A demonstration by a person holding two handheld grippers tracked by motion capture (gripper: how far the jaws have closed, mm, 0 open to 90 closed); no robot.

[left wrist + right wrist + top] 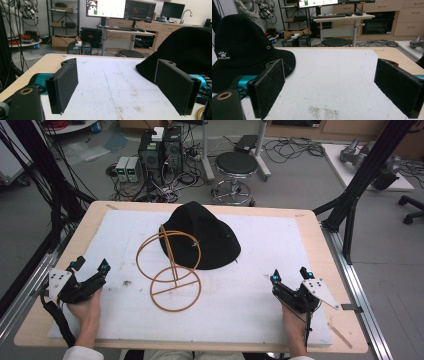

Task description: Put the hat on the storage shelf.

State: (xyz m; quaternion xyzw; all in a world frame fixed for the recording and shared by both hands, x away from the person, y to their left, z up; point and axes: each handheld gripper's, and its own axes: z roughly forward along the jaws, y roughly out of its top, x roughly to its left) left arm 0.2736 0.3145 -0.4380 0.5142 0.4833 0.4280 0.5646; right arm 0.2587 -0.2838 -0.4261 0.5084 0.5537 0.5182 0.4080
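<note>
Black felt is seen from above: a hat [202, 236] lies at the table's [310, 227] twelve o'clock, touching a toppled wire stand [170, 270]. The left gripper [91, 268] at eight o'clock and the right gripper [289, 274] at four are held apart, empty. Along the left gripper's spread jaws, the hat is found at two o'clock; along the right's, at ten. No step is judged begun; an approach to hat or stand is called for.

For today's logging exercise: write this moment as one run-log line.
left gripper: open, empty | right gripper: open, empty | black hat: on white mat, beside wire stand | stand: lying tipped, untouched
</note>
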